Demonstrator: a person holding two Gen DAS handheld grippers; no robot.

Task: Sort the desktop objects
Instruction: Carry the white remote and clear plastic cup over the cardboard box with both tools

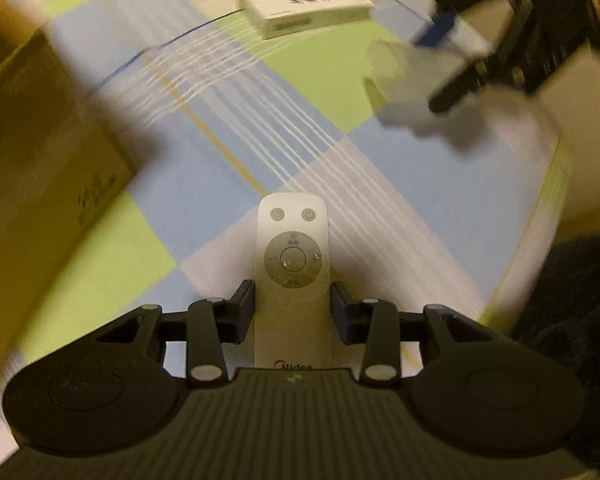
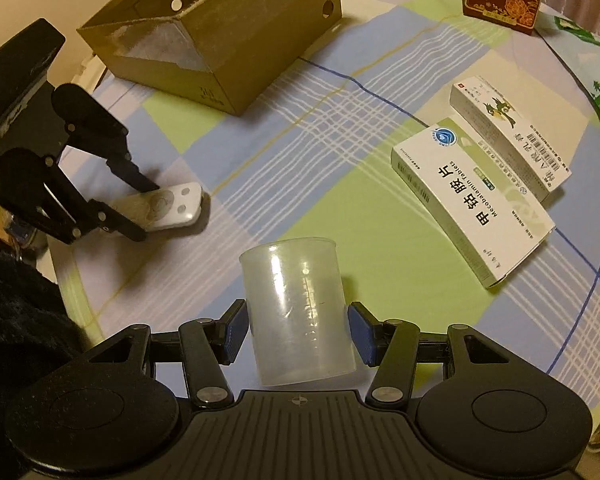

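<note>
left wrist view shows the left gripper closed narrow on the white remote, just above the checked tablecloth, with the open cardboard box close on its left. right wrist view has the right gripper clamped on the clear measuring cup over the cloth, near the two medicine cartons. both loads probably belong in the box, so send the arms in one after the other, lift each item above the rim, and release only once well inside the walls.
</note>
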